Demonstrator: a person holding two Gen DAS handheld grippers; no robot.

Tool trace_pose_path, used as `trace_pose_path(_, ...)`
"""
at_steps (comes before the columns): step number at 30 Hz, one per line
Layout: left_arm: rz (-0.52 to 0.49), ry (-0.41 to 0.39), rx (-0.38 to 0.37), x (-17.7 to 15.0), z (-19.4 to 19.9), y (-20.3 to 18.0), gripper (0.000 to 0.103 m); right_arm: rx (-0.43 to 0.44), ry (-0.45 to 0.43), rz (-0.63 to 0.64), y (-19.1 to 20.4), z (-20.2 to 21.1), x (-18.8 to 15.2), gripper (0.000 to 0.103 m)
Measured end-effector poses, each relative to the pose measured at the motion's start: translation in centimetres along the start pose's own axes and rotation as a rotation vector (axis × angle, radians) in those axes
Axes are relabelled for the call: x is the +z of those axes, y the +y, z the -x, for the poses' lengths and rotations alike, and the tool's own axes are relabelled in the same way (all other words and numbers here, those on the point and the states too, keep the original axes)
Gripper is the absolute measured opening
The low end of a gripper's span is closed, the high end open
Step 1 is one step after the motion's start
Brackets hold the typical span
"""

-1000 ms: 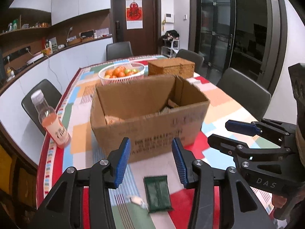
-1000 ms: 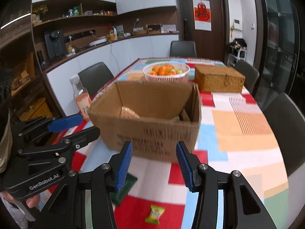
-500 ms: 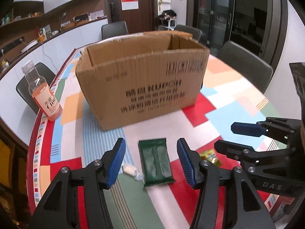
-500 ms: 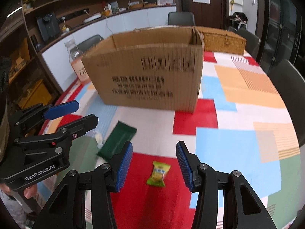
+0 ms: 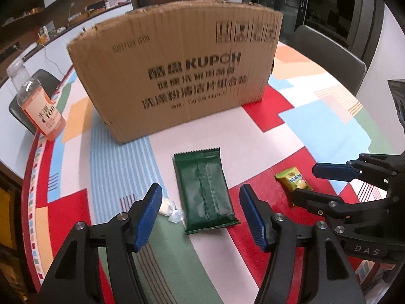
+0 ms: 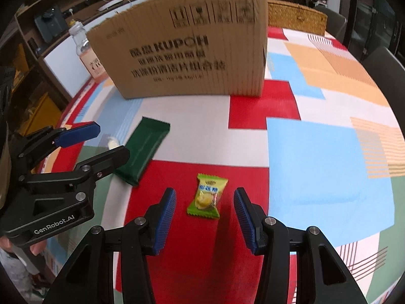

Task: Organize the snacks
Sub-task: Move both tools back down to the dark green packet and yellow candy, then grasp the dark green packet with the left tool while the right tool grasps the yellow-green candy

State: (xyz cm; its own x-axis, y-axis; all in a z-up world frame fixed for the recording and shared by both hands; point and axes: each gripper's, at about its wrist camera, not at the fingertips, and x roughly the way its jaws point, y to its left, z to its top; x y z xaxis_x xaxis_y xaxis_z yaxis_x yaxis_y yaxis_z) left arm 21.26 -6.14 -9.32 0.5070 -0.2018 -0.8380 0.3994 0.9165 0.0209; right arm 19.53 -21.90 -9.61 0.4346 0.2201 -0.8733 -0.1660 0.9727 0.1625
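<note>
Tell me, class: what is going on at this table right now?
A person holds two grippers over loose snacks. The left gripper is open around a dark green packet; the right gripper is open around a small yellow-green candy. Neither is gripped yet. A cardboard box stands behind them.

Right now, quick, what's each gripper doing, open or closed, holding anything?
Left gripper: open, empty, straddling the green packet.
Right gripper: open, empty, straddling the yellow candy.
</note>
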Motion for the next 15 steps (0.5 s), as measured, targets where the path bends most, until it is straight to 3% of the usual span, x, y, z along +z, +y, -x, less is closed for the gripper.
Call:
trace_pose_path(12, 0.019, 0.072, 0.015, 0.7, -4.0, 0.3, 0.065, -0.041, 0.012, 0.021, 0.2, -1.7, 0.0, 0.048)
trace_pose_path(15, 0.032, 0.077, 0.009, 0.9, -4.6, 0.4, 0.065, -0.045, 0.015, 0.022, 0.1, -2.1, 0.1, 0.042)
